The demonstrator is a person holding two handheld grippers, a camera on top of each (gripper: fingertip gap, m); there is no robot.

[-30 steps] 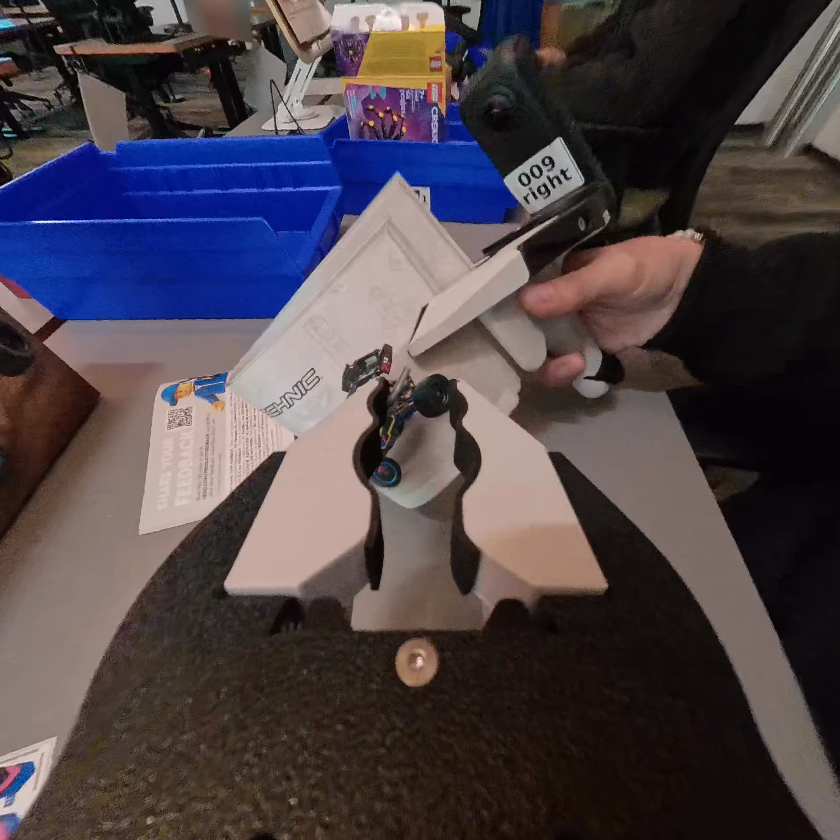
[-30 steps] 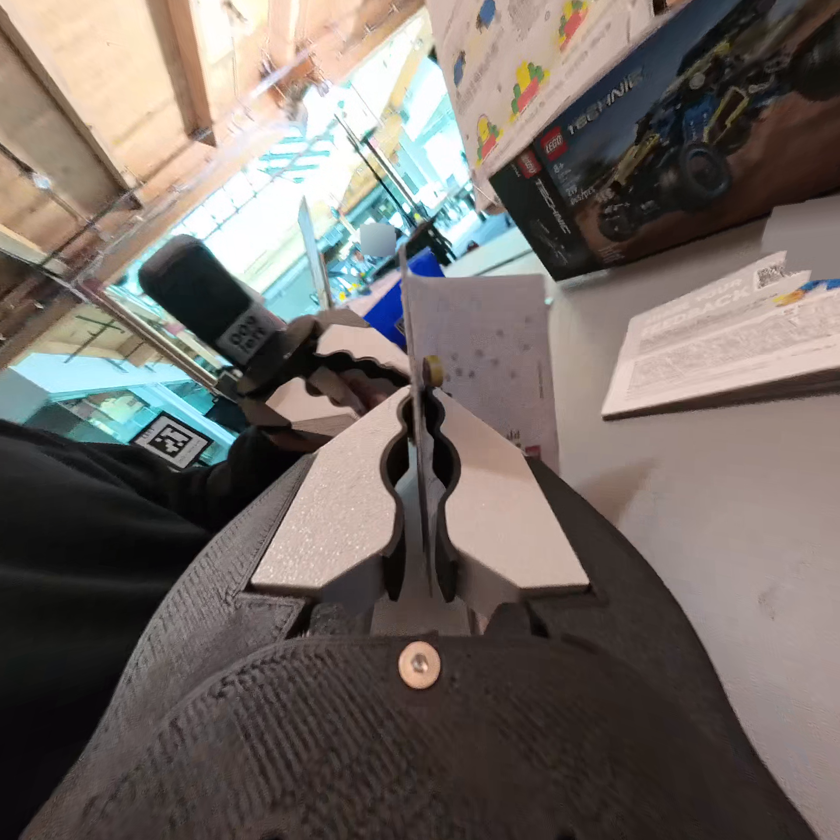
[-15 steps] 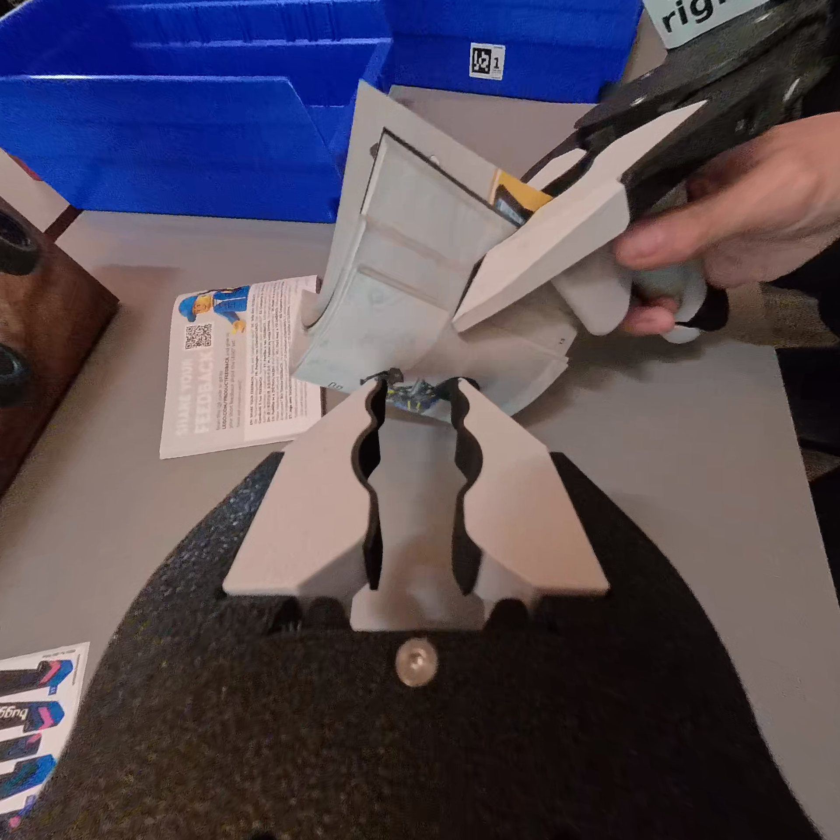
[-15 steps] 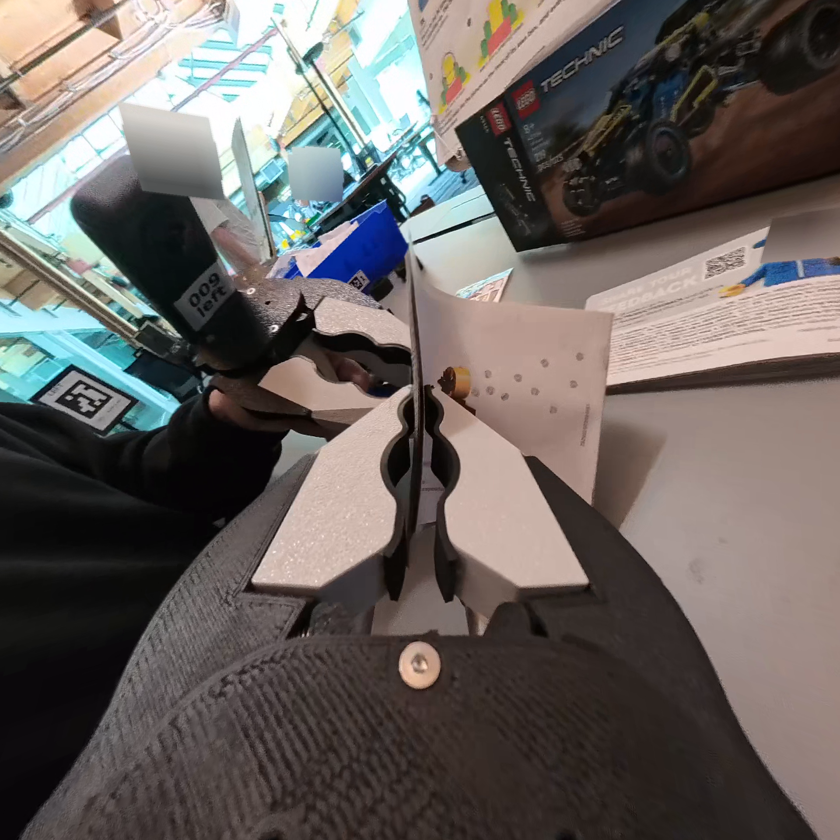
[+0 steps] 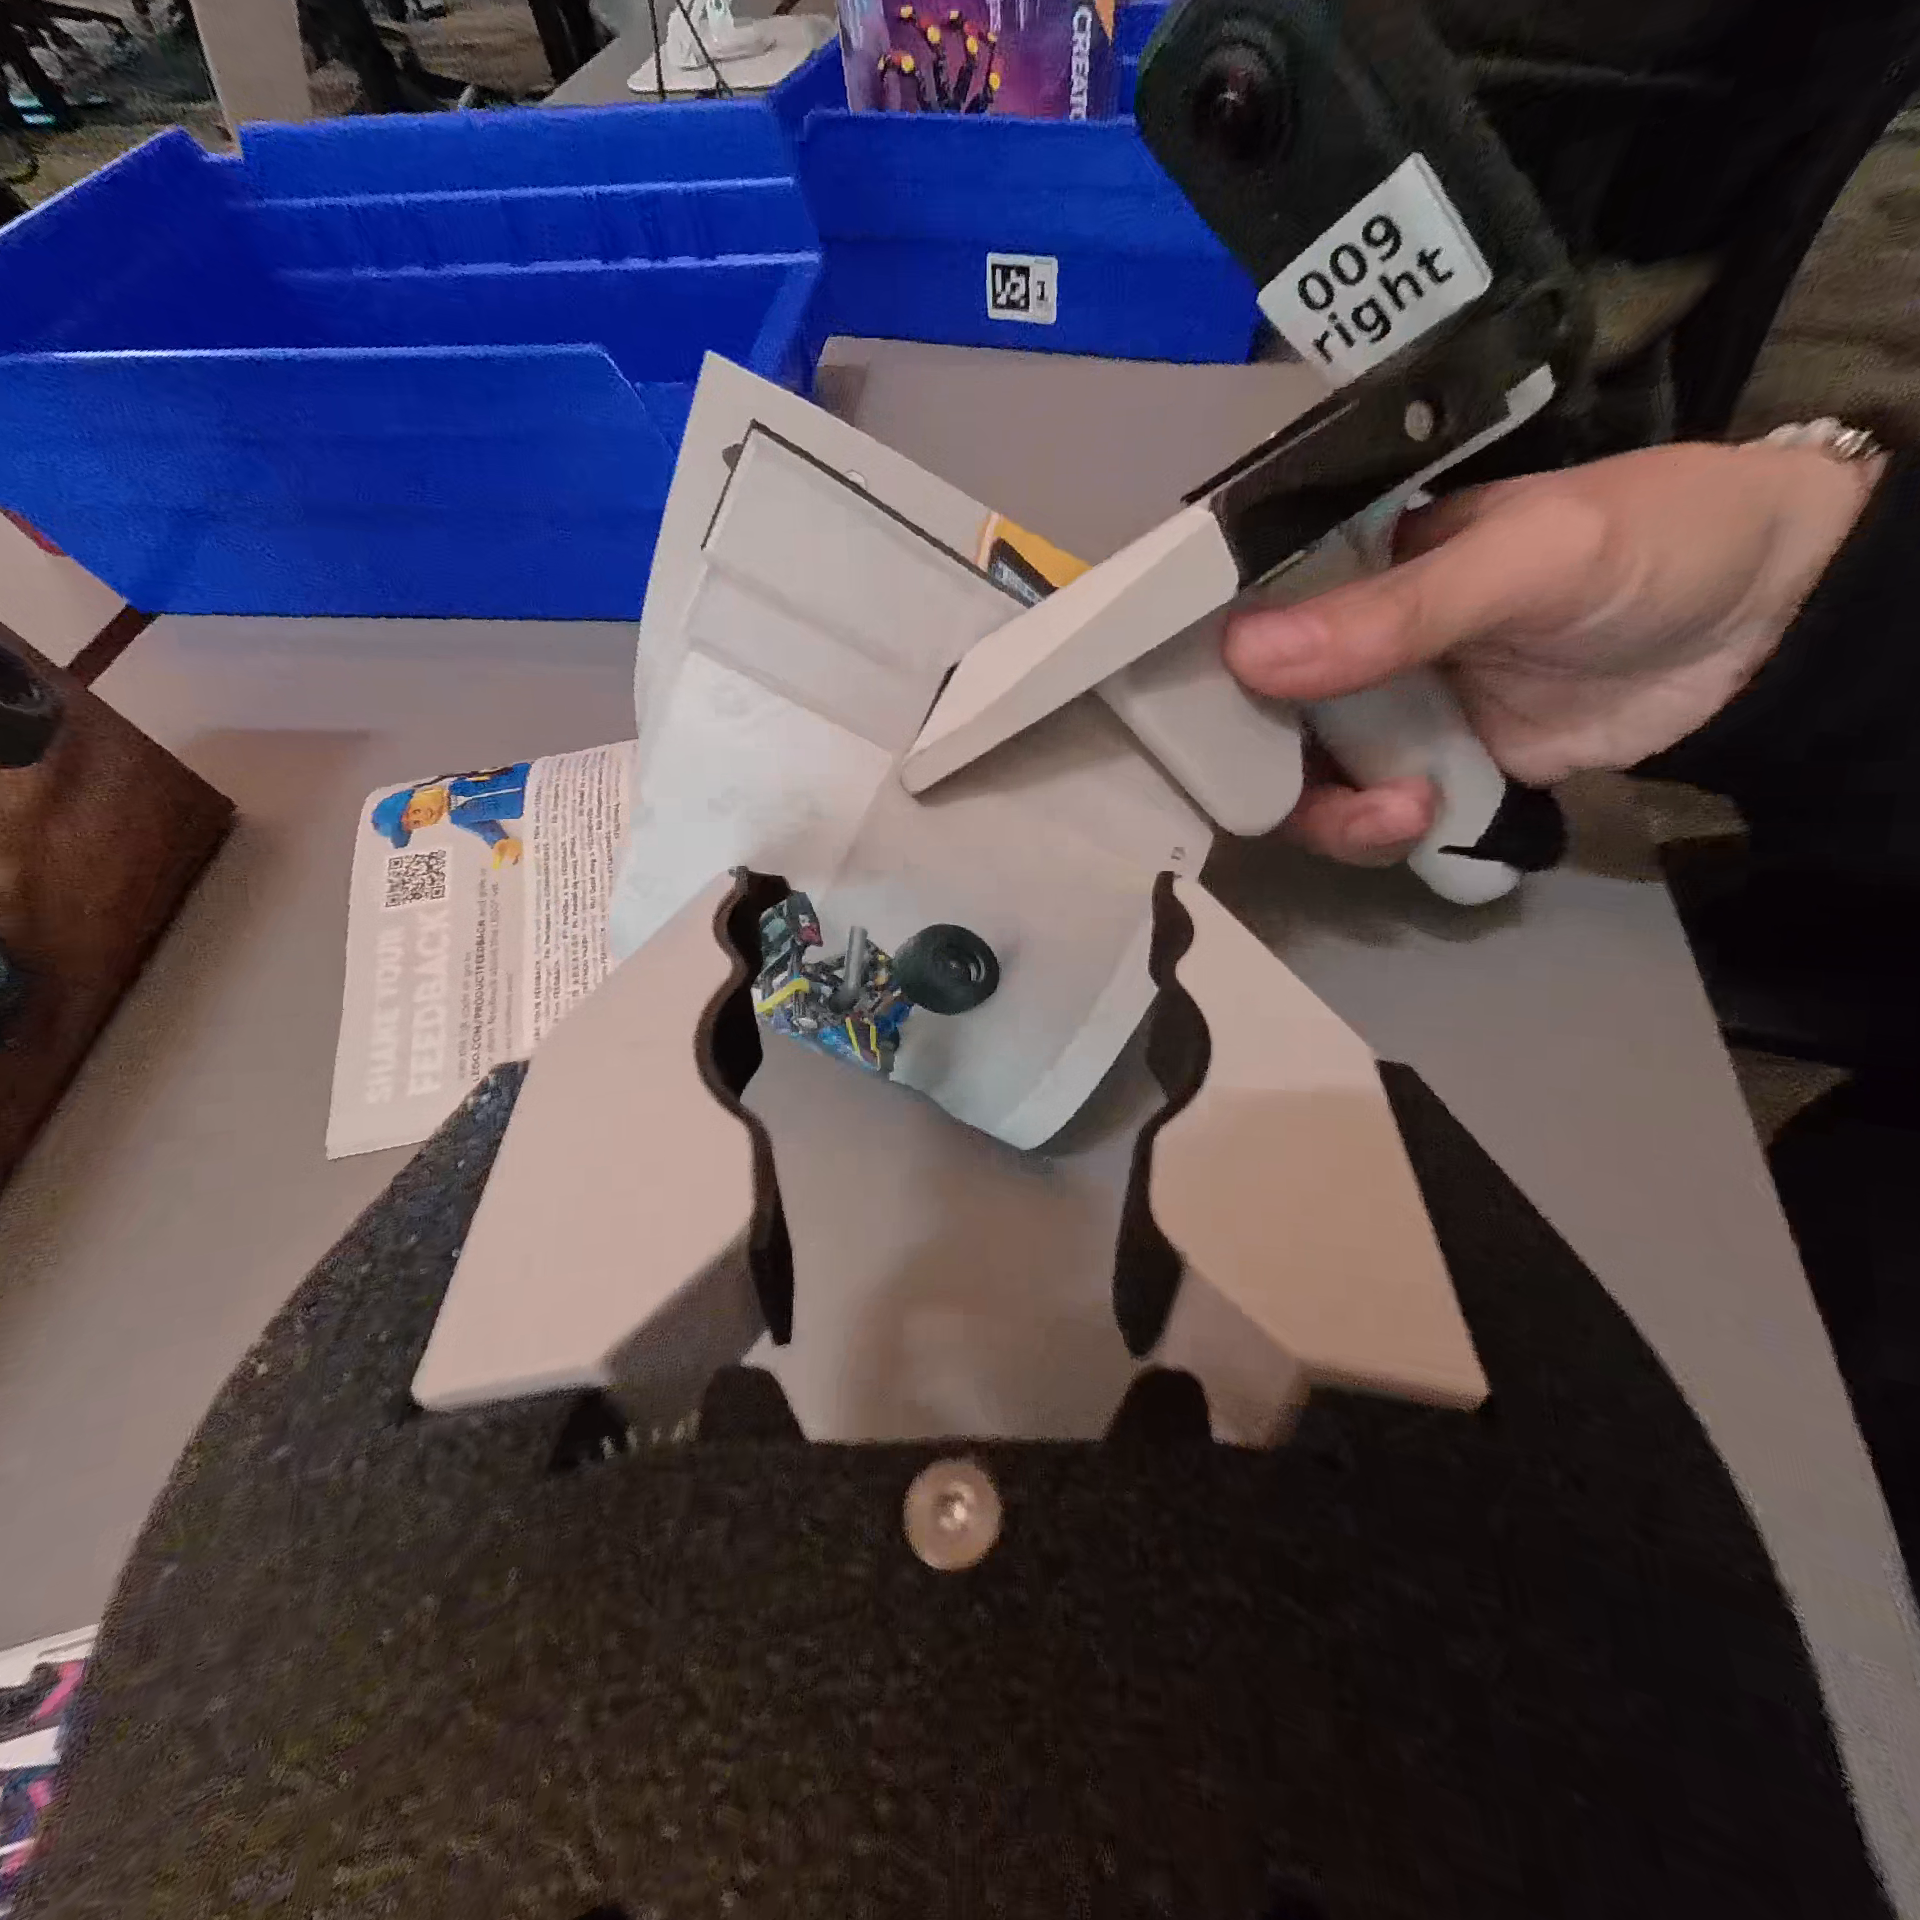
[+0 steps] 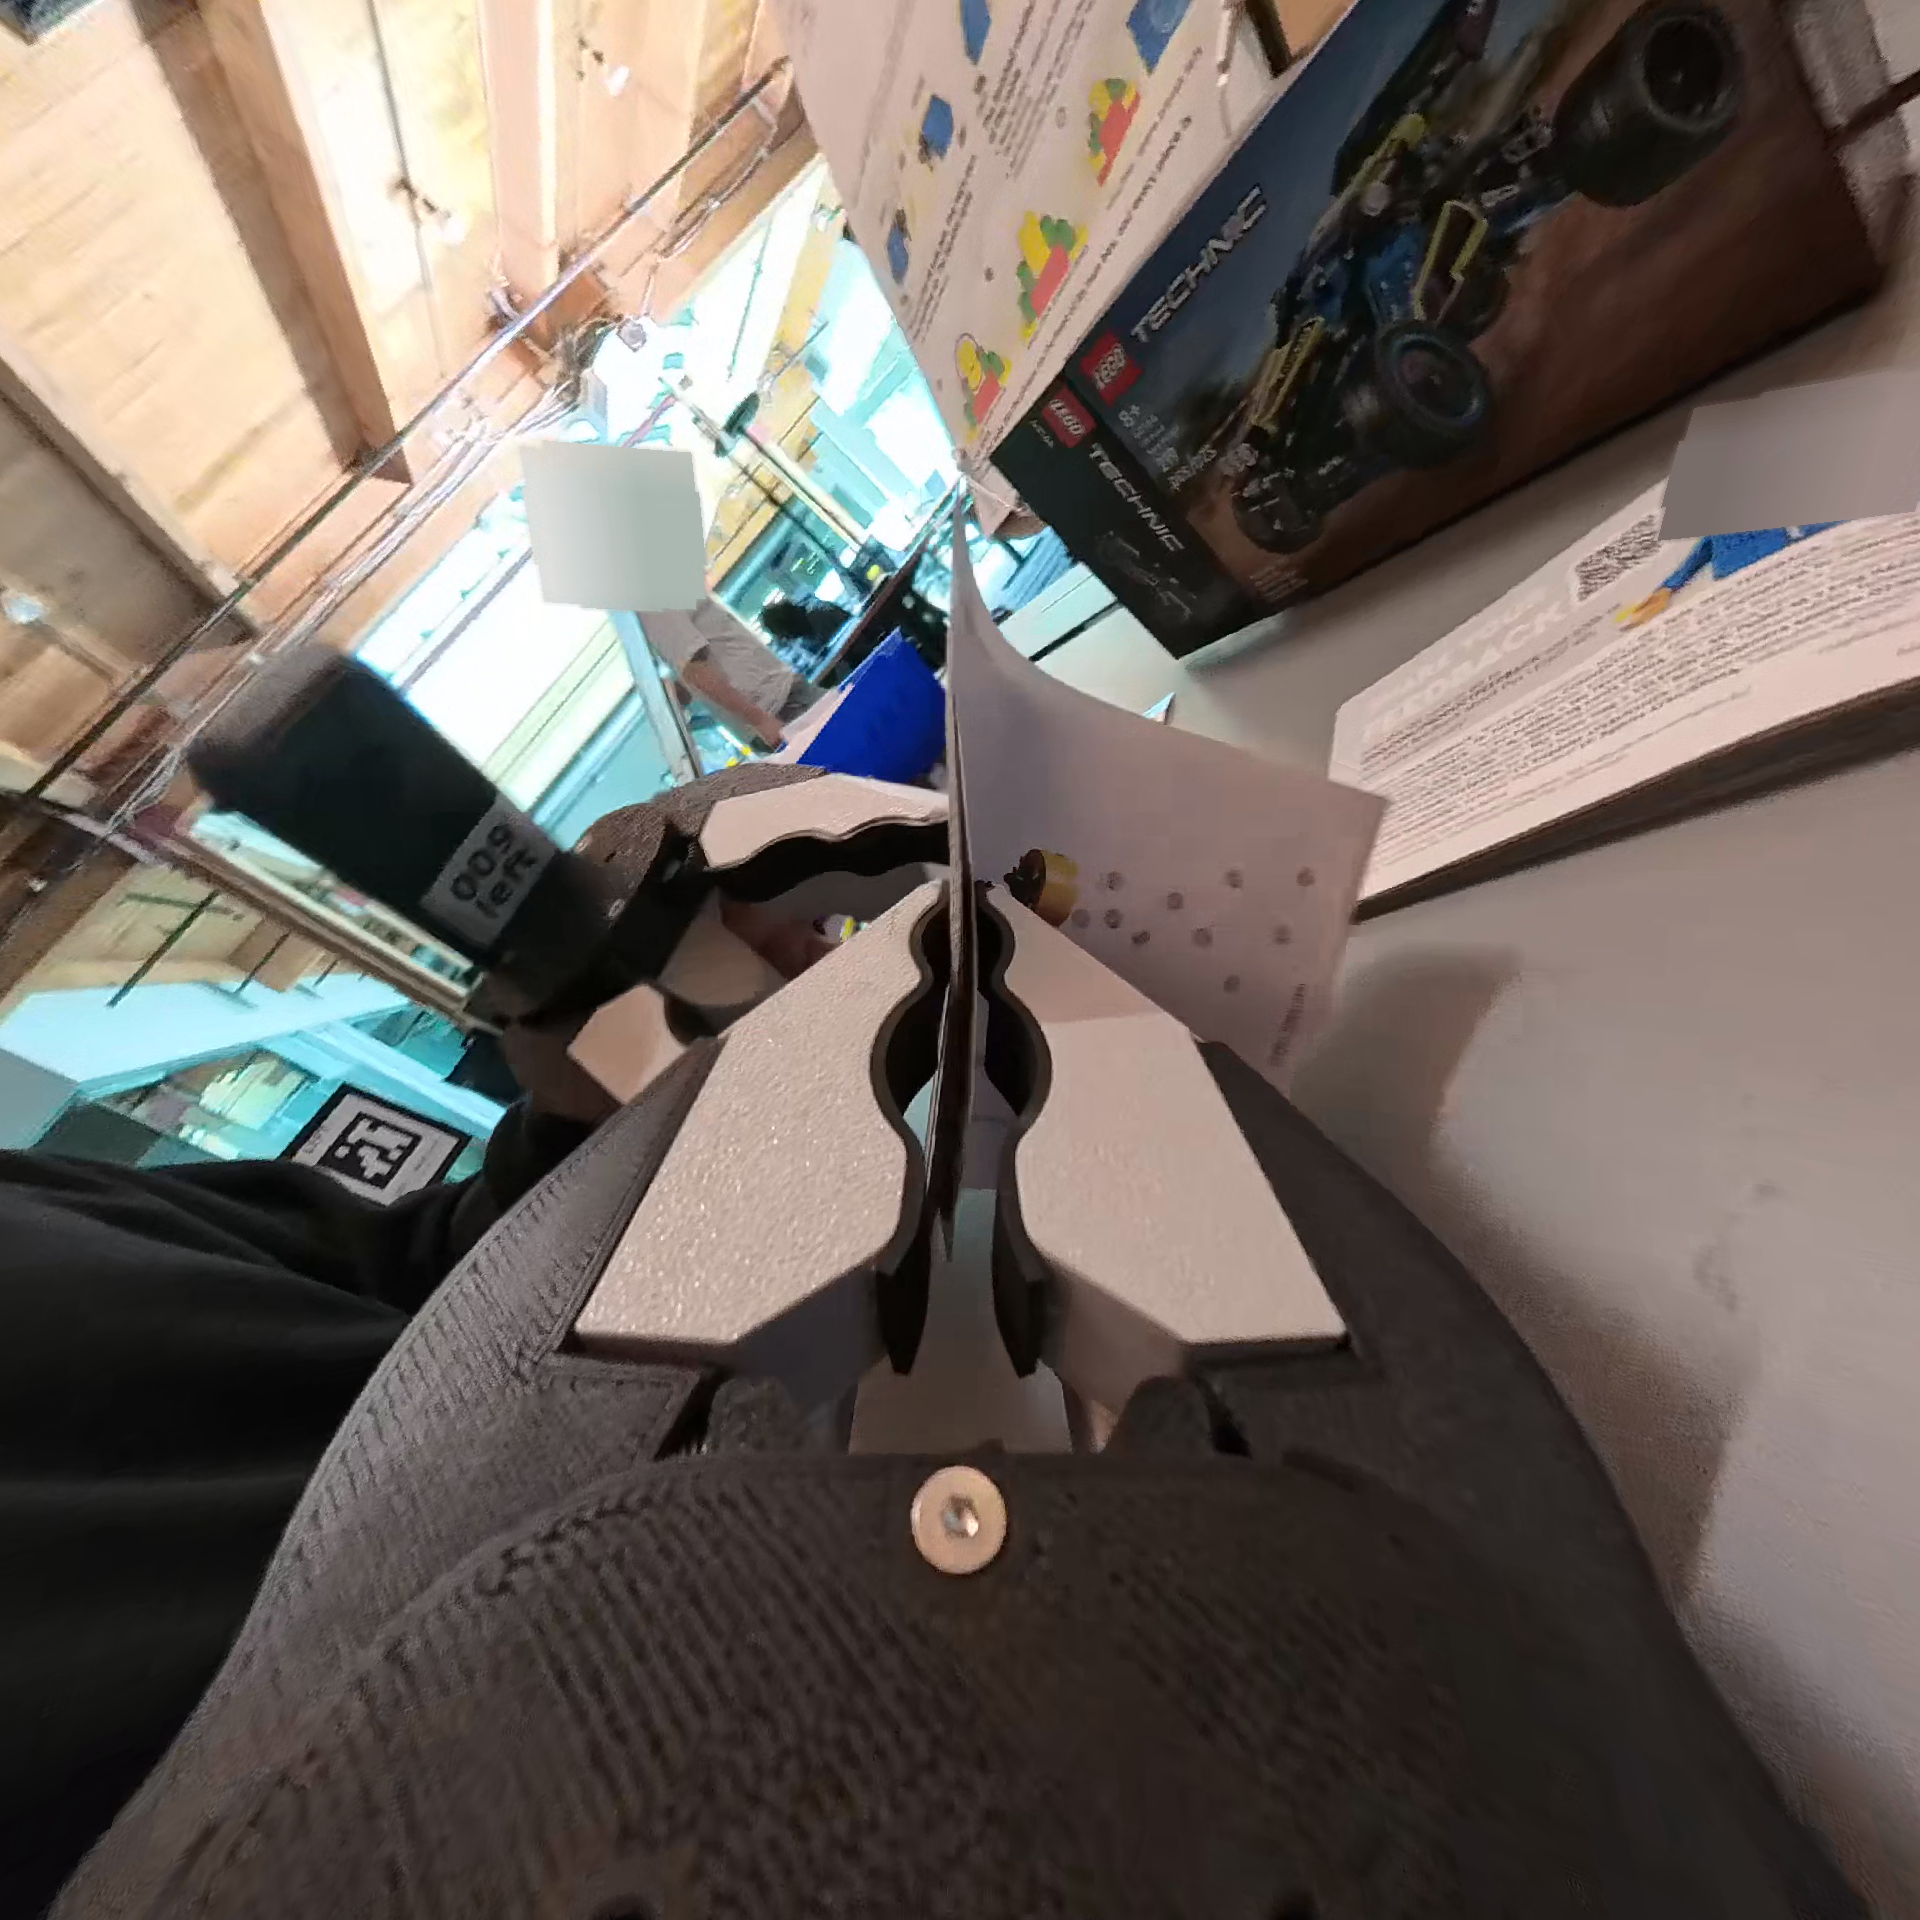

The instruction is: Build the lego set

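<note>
- The instruction booklet (image 5: 831, 665) is showing pale grey pages, folded open and curling, with a printed buggy picture (image 5: 862, 987) of black tyre and blue-yellow frame on its lower page and a small yellow patch near its upper right edge.
- In the right wrist view the booklet (image 6: 1143, 862) is standing on edge, its thin spine running toward 12 o'clock and a white dotted page fanning out toward 2 o'clock.
- The right gripper (image 6: 961, 914) is pinching that booklet edge, its two grey fingers (image 6: 790, 1143) pressed together on the paper.
- In the left wrist view the same right gripper (image 5: 925, 769) is coming in from 2 o'clock, held by a hand (image 5: 1558, 623), and is lifting the booklet above the grey table (image 5: 1507, 987).
- The left gripper (image 5: 951, 914) is standing with its fingers (image 5: 623, 1122) spread wide; the booklet's lower page is lying between the tips, and whether they touch it I cannot tell.
- A feedback leaflet (image 5: 447, 935) is lying flat at 10 o'clock from the left gripper, partly under the booklet.
- Blue bins (image 5: 364, 416) are sitting at 11 o'clock, beyond the booklet.
- The Lego set box (image 6: 1455, 343) is standing at 1 o'clock in the right wrist view, behind the leaflet (image 6: 1621, 717).
</note>
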